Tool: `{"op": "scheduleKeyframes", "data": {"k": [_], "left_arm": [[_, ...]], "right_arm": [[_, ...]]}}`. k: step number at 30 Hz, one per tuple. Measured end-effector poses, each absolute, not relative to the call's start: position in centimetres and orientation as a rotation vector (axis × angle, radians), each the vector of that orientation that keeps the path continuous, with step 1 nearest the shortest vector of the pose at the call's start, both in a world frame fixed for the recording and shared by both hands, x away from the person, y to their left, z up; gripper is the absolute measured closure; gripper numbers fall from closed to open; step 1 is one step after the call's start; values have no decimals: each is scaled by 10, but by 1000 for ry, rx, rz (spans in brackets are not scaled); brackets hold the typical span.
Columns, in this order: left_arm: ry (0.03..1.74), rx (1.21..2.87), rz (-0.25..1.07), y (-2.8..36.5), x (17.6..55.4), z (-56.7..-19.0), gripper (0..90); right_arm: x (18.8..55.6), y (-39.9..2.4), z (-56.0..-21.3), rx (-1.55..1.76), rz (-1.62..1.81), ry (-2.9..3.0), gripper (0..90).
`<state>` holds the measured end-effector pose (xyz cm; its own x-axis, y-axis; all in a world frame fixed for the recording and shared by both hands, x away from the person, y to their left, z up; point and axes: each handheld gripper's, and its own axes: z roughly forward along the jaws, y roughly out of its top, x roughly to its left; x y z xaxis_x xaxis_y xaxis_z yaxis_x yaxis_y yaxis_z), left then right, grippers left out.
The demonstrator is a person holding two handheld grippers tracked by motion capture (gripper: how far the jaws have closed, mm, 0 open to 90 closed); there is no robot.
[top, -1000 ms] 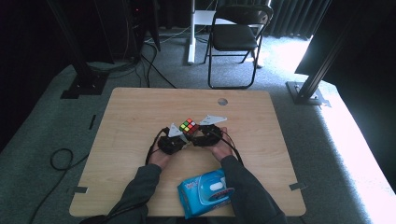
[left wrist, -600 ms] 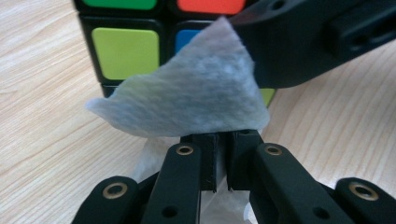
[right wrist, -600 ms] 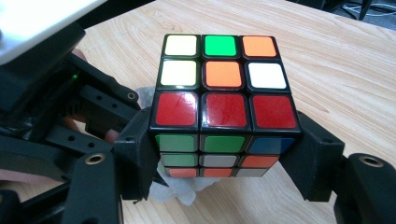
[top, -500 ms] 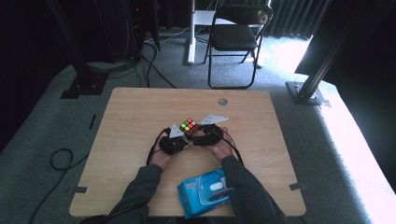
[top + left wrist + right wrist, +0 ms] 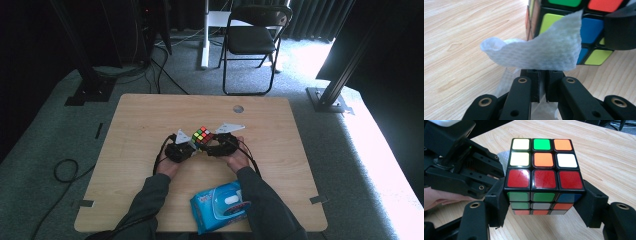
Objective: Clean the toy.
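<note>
Nearest you sits the blue wipes pack (image 5: 220, 206) at the table (image 5: 140, 125) edge, out of play. Past it, your left gripper (image 5: 541, 86) has its jaws pinched together on 1 white wipe (image 5: 536, 53), which stands up right against the cube (image 5: 543, 173). Your right gripper (image 5: 541, 208) clamps that cube from 2 sides, mid-table. So the cube face is dead ahead of the wipe: I'd guess you just push forward and rub.

Beyond the left hand-held gripper (image 5: 541, 86), the wipe (image 5: 536, 52) hid part of the cube (image 5: 584, 27), whose top the frame cut off. The packet (image 5: 220, 207) label near the right hand-held gripper (image 5: 212, 145) was too small to read.
</note>
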<state>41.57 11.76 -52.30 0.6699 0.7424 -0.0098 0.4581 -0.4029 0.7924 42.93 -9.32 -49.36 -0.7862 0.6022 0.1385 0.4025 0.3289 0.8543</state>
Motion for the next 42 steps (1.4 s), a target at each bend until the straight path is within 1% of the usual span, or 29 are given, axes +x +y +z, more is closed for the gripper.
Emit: {"op": "scheduleKeyframes", "data": {"k": [5, 27, 42], "left_arm": [[918, 2064, 436, 116, 416, -524, 844], [787, 2105, 397, 95, 404, -525, 844], [757, 2099, 399, 100, 396, -519, 839]], "right_arm": [[430, -93, -494, 920, 1445, 2386, 344], [432, -95, -494, 942, 1450, 2366, 344], [434, -99, -495, 993, 1420, 2320, 344]]}}
